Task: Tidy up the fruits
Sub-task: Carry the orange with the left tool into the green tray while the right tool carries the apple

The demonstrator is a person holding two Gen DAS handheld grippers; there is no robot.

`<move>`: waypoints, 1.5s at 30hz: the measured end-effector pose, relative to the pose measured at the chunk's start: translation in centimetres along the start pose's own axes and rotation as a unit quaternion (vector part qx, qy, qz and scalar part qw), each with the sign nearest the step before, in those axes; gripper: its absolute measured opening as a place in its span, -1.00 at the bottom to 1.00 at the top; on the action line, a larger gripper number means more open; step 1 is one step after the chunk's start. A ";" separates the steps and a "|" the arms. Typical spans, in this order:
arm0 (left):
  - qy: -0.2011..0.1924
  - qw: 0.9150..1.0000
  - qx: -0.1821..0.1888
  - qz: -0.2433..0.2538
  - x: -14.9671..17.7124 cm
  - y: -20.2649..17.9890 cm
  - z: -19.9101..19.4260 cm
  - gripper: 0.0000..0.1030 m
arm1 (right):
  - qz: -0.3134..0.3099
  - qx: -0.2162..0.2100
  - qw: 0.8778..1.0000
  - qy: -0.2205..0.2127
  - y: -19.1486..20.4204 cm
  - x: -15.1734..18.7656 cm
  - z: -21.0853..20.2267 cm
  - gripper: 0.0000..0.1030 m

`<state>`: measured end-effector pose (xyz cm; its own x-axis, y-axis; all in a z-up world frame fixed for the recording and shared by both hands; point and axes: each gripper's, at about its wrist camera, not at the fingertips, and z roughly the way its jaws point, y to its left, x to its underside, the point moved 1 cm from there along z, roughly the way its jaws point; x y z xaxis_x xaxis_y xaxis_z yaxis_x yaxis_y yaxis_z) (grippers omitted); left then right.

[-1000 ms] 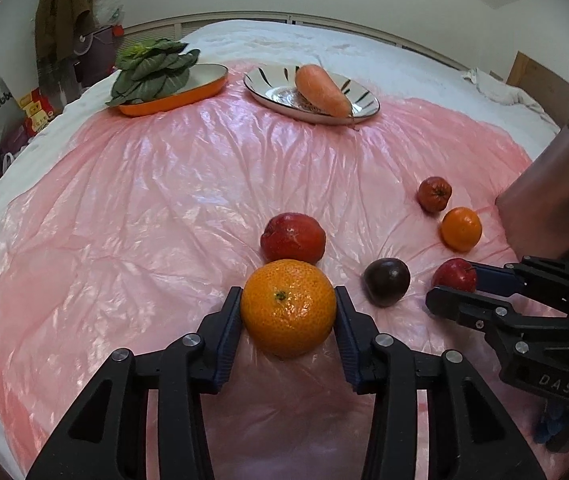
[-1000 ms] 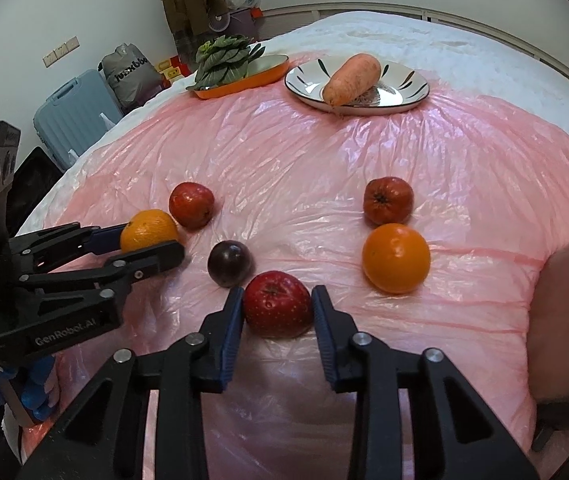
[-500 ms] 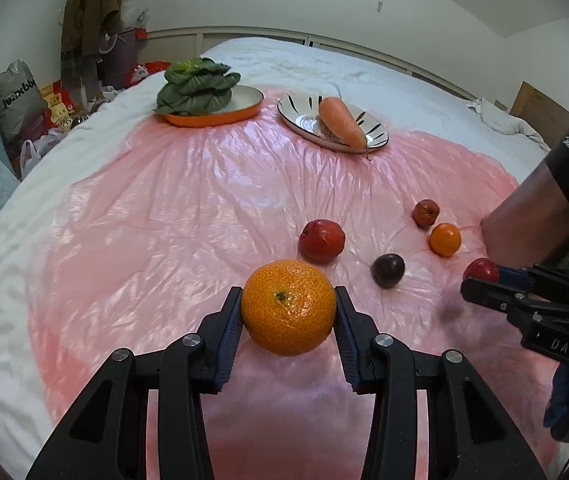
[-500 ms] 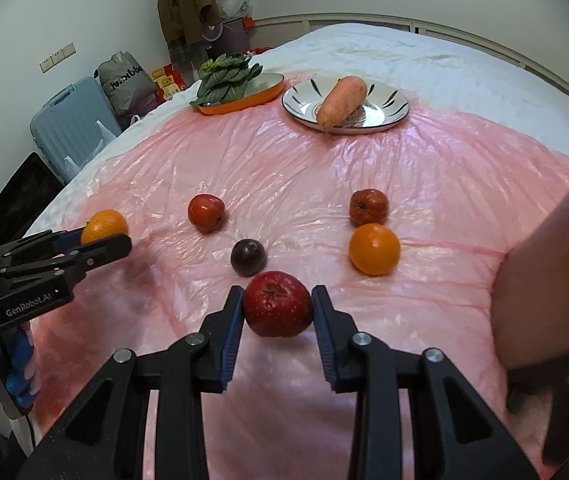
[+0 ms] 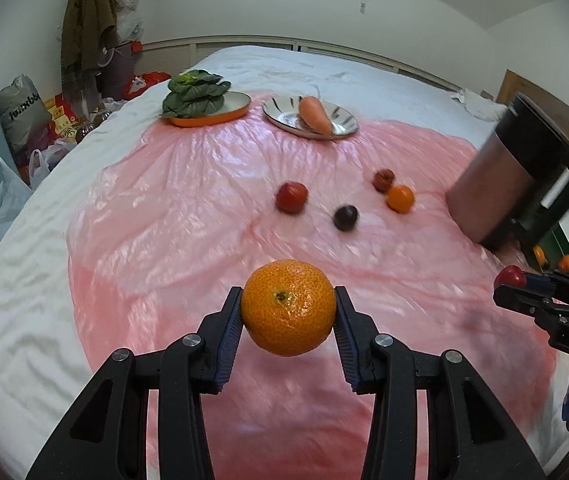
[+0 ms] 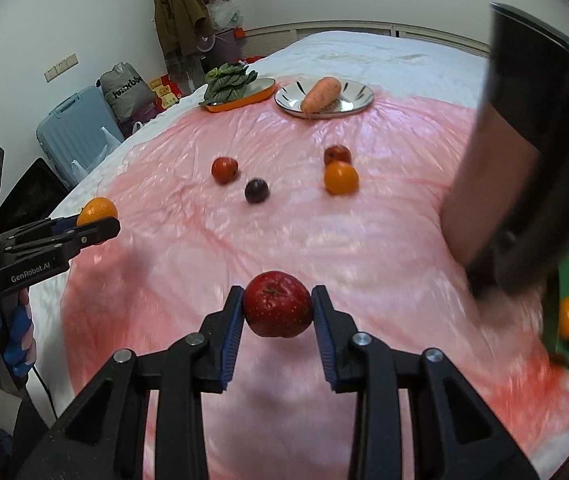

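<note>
My left gripper (image 5: 288,312) is shut on a large orange (image 5: 288,307) and holds it above the pink plastic sheet (image 5: 188,208). My right gripper (image 6: 277,312) is shut on a red apple (image 6: 277,310), also held in the air. On the sheet lie a red fruit (image 5: 291,197), a dark plum (image 5: 345,217), a small orange (image 5: 400,199) and a brownish-red fruit (image 5: 384,179). They also show in the right wrist view: red fruit (image 6: 224,169), plum (image 6: 256,190), orange (image 6: 340,178), brownish-red fruit (image 6: 337,154). The right gripper with the apple shows at the right edge of the left wrist view (image 5: 509,278).
An orange dish of leafy greens (image 5: 208,106) and a striped plate (image 5: 340,124) with a carrot (image 5: 314,114) stand at the far end. A green container holding fruit (image 6: 568,316) is at the right edge, behind a forearm (image 6: 492,184). Luggage and bags stand left of the bed.
Both grippers have lifted and pulled back from the fruit group, each still holding its fruit. The fruits on the sheet look smaller and farther away. A green container has come into view at right.
</note>
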<state>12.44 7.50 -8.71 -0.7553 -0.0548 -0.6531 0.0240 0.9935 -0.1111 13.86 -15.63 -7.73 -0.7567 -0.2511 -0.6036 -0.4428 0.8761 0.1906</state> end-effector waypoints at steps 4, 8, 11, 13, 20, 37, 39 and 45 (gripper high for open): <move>0.010 1.000 0.001 0.005 1.3 -1.8 -0.7 -0.26 | 0.008 0.006 1.000 -0.002 -0.7 2.2 -1.7 -0.58; 0.019 1.000 0.007 0.024 2.4 -4.3 -1.3 -0.26 | 0.020 0.009 1.000 -0.011 -1.7 3.8 -3.3 -0.58; 0.025 0.999 0.023 0.041 2.9 -7.2 -1.7 -0.26 | 0.027 0.016 0.999 -0.020 -3.0 4.9 -4.7 -0.58; 0.027 0.998 0.033 0.054 2.9 -9.3 -1.9 -0.26 | 0.032 0.023 0.999 -0.026 -3.9 5.5 -5.7 -0.58; 0.031 0.990 0.084 0.108 2.3 -17.5 -2.3 -0.26 | 0.071 0.053 0.995 -0.052 -9.3 7.5 -9.3 -0.58; 0.041 0.954 0.191 0.226 -1.1 -38.9 2.3 -0.26 | 0.172 0.165 0.968 -0.084 -27.7 11.6 -16.0 -0.58; 0.040 0.954 0.189 0.230 -1.9 -40.7 3.5 -0.26 | 0.176 0.174 0.965 -0.090 -29.6 11.0 -16.2 -0.58; 0.041 0.957 0.174 0.229 -4.1 -43.6 7.3 -0.26 | 0.178 0.194 0.959 -0.102 -34.3 8.6 -15.9 -0.58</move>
<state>19.28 -36.32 -6.61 -0.6621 0.4002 -0.6336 0.5708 0.8172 -0.0803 14.92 -54.40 -7.15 -0.6990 0.1429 -0.7007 0.0685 0.9887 0.1333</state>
